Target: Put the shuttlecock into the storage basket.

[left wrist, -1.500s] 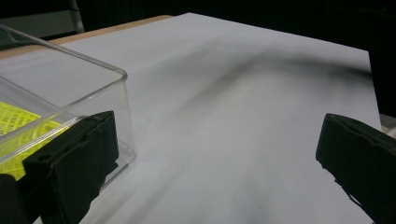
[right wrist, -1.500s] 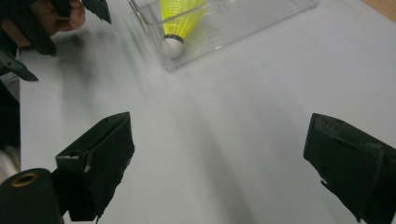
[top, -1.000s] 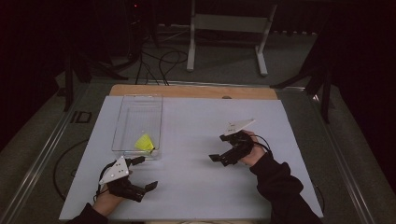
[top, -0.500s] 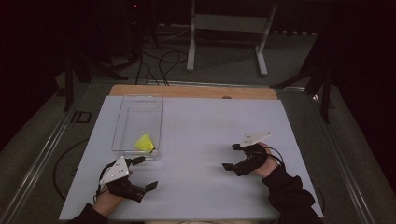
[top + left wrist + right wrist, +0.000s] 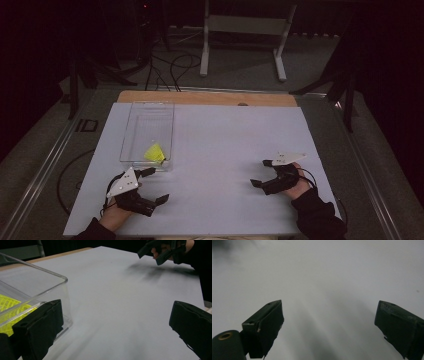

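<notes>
The left claw (image 5: 156, 185) rests released on the white worktop (image 5: 225, 145), jaws wide and holding nothing, just at 6 o'clock of the clear box (image 5: 148, 134); in the left gripper view one jaw stands right beside the box's near corner wall (image 5: 53, 293); the yellow netted piece (image 5: 155, 154), probably a shuttlecock though the view is too dim to be sure, lies inside the box at its near end; the right claw (image 5: 262, 173) is likewise released and empty, well apart at 3 o'clock; to reach the yellow piece well, the left claw should rise above the rim and come down from over the box, since the wall blocks a level approach; a cable lies on the floor (image 5: 70, 170) at 9 o'clock; a metal stand (image 5: 240, 25) sits beyond the far edge, clear of the work.
</notes>
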Demonstrator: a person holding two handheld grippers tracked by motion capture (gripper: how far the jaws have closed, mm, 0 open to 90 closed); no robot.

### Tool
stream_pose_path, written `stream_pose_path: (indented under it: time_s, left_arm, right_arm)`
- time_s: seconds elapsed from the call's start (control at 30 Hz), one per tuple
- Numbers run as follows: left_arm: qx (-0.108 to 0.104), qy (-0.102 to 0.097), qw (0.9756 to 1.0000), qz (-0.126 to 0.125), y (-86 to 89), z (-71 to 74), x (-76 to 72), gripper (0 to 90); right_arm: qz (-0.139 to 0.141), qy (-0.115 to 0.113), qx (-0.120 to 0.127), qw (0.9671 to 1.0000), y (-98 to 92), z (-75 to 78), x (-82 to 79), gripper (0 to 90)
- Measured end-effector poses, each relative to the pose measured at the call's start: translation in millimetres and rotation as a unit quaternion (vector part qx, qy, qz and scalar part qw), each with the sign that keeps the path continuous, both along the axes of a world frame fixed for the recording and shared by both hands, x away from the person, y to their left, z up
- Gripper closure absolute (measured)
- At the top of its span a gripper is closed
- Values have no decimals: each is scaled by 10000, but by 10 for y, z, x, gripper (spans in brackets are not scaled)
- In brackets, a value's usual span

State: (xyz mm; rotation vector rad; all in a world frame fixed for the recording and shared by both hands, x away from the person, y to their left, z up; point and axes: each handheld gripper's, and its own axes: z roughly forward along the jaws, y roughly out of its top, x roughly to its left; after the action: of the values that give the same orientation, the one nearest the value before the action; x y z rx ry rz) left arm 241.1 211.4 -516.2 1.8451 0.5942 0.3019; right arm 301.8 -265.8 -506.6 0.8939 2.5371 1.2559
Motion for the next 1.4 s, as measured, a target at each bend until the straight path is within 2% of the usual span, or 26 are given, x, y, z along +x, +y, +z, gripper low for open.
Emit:
stream_pose_path:
  time_s: [0.17,0.23,0.33,0.5,0.6,0.7,0.9,1.13,1.4]
  left_arm:
    - [-2,2,10000,-5,1,0,1,0]
    - [0,2,10000,-10,0,0,-1,0]
    - [-1,-2,10000,-8,2,1,-1,0]
    - [0,-3,10000,-11,3,2,-1,0]
    - [2,2,10000,-18,1,3,-4,0]
    - [7,-1,10000,-27,-3,3,-5,0]
    - [26,-6,10000,-55,-8,2,-3,0]
    - [11,5,10000,-54,-8,2,-1,0]
    - [-3,26,10000,-36,-9,-2,3,0]
  right_arm:
    - [-173,-105,69,9998,-83,-11,-47,84]
    - [-209,-65,220,9995,-146,-26,-58,84]
    - [-288,-190,219,9992,-204,-47,-80,84]
    - [-572,-204,339,9976,-301,-65,-129,84]
    - [-769,-238,343,9962,-330,-91,-166,84]
    - [-937,-260,244,9950,-331,-111,-168,84]
    - [-955,-354,319,9943,-309,-133,-128,83]
    - [-1133,-298,302,9926,-306,-164,-100,83]
    - [-1122,-323,252,9928,-303,-158,-117,84]
